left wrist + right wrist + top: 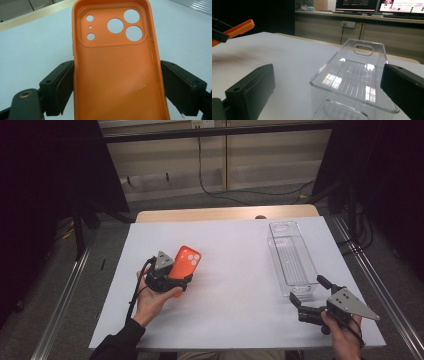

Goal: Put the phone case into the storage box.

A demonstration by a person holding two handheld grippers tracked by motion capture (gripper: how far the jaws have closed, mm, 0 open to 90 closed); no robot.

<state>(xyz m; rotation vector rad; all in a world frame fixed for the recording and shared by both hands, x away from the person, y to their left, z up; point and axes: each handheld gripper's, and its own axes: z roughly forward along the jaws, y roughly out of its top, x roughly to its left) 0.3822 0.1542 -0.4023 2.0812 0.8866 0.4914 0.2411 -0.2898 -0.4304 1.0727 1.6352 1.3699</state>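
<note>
An orange phone case (186, 261) with round camera holes is lifted above the left half of the white table, tilted, with its camera end pointing away. My left gripper (179, 279) is shut on its lower part. In the left gripper view the two black jaws press on the long sides of the case (117, 75), whose hollow inside faces the camera. My right gripper (306, 292) stands open at the near right, just before the near end of a clear plastic bin (274, 255), with nothing between its fingers. The right gripper view has the bin (329, 60) straight ahead and the case (237, 29) at the far left.
The white table sheet (235, 285) has bare room between the two hands. A wooden strip (225, 213) runs along its far edge. The long bin lies lengthwise on the right, handle cut-out at its far end. Metal rails flank the table.
</note>
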